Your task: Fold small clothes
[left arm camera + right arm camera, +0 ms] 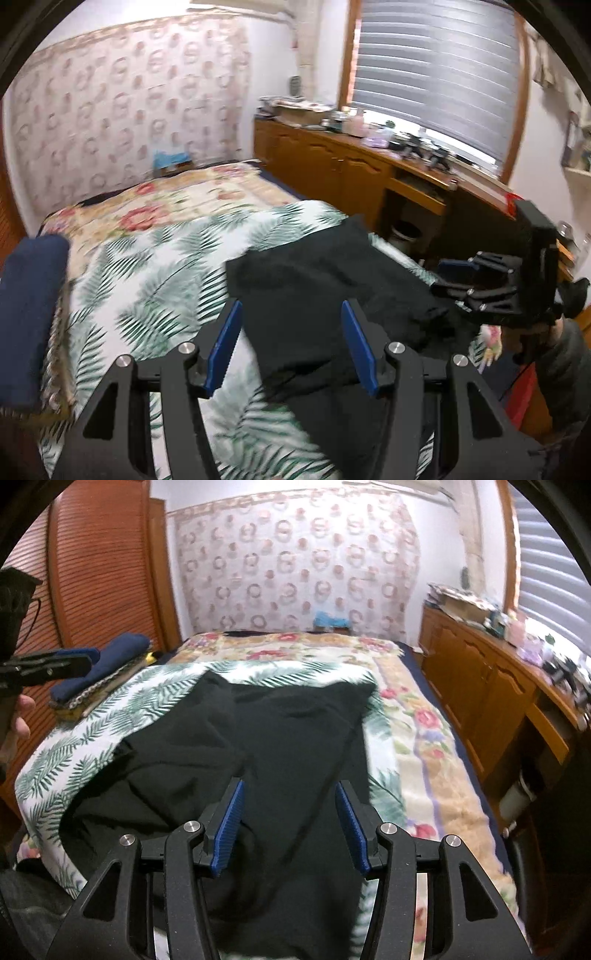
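Observation:
A black garment [314,280] [177,760] lies crumpled on a palm-leaf sheet [147,280] [74,746] spread over the bed. My left gripper [291,332] hovers over the garment's near part, its blue pads apart and nothing pinched between them. My right gripper [290,812] is open too, above the same cloth near its front edge. Seen from the left wrist, the right gripper [465,280] sits at the garment's right side, held by a hand. In the right wrist view the left gripper [48,668] shows at the far left.
A stack of folded clothes with a navy piece on top [29,314] [107,661] rests on the bed's left side. A floral blanket [177,199] [424,738] covers the far bed. A cluttered wooden cabinet [332,162] [480,686] runs along the right under a window.

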The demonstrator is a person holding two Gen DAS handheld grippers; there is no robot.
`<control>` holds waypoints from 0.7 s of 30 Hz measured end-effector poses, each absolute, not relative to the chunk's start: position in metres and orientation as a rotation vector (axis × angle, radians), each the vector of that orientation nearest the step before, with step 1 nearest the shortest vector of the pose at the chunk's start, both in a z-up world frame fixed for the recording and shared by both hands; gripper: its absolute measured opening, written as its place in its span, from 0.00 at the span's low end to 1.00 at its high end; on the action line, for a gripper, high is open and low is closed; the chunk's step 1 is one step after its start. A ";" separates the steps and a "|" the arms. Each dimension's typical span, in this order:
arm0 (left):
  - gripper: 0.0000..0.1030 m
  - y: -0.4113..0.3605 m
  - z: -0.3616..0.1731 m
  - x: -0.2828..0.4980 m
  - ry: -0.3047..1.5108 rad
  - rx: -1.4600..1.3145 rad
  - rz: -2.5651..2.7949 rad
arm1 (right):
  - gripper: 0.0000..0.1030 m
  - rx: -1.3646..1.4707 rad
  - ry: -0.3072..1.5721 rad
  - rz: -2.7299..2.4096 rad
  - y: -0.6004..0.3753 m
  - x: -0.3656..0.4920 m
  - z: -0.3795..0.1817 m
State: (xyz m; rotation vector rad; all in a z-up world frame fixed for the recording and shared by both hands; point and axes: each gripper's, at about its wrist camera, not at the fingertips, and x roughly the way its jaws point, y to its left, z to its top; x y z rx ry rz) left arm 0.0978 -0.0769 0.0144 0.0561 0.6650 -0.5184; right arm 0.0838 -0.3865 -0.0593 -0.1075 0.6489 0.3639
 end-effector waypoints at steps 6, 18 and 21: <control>0.53 -0.030 -0.003 0.089 0.671 -0.009 -0.424 | 0.50 -0.169 0.640 0.474 -0.329 0.106 -0.052; 0.54 0.017 -0.019 0.078 0.661 -0.049 -0.320 | 0.50 -0.316 0.737 0.687 -0.216 0.135 -0.070; 0.54 0.021 -0.022 0.075 0.657 -0.043 -0.307 | 0.50 -0.350 0.770 0.711 -0.200 0.137 -0.080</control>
